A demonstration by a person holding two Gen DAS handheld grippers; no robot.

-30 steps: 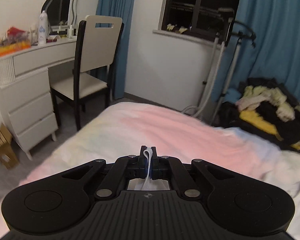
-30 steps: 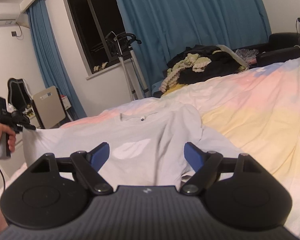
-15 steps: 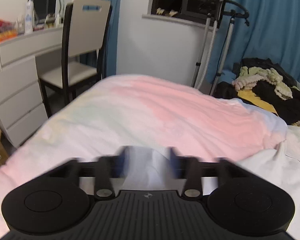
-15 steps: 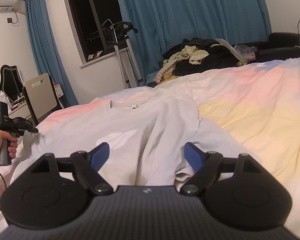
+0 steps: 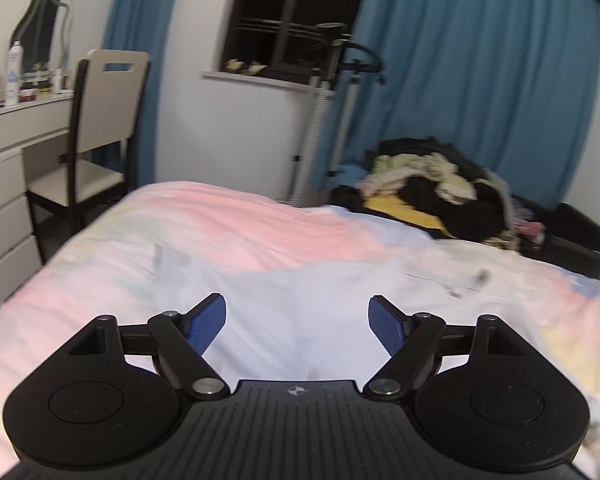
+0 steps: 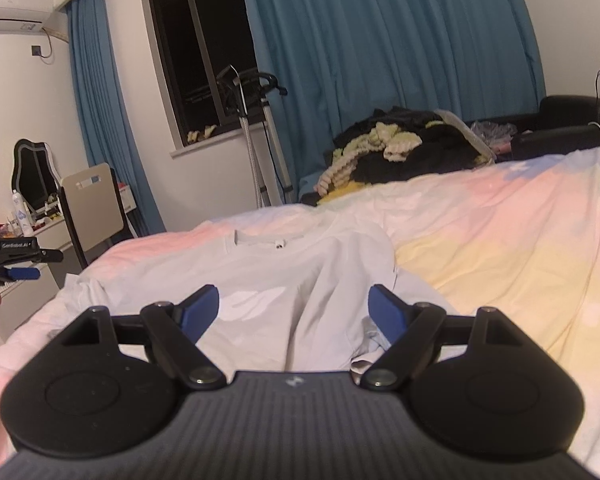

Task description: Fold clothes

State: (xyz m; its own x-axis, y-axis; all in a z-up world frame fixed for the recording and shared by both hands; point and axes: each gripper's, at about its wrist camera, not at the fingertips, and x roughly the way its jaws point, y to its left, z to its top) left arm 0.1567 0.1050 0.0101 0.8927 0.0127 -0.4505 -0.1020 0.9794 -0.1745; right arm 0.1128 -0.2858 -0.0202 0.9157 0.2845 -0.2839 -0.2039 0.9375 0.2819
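A white T-shirt (image 6: 300, 280) lies spread on the pastel bed cover (image 6: 500, 248), collar at the far side. It also shows in the left wrist view (image 5: 300, 300), somewhat blurred. My left gripper (image 5: 297, 320) is open and empty just above the shirt's sleeve side. It also shows at the left edge of the right wrist view (image 6: 16, 268), held in a hand. My right gripper (image 6: 294, 312) is open and empty above the shirt's lower part.
A pile of dark and yellow clothes (image 6: 400, 152) lies beyond the bed. A garment steamer stand (image 5: 332, 120) is by the window. A chair (image 5: 100, 136) and white dresser (image 5: 4, 184) stand left of the bed.
My left gripper opened and let go of the white shirt fabric, then turned right over the shirt. The sleeve now lies on the bed. My right gripper stayed open.
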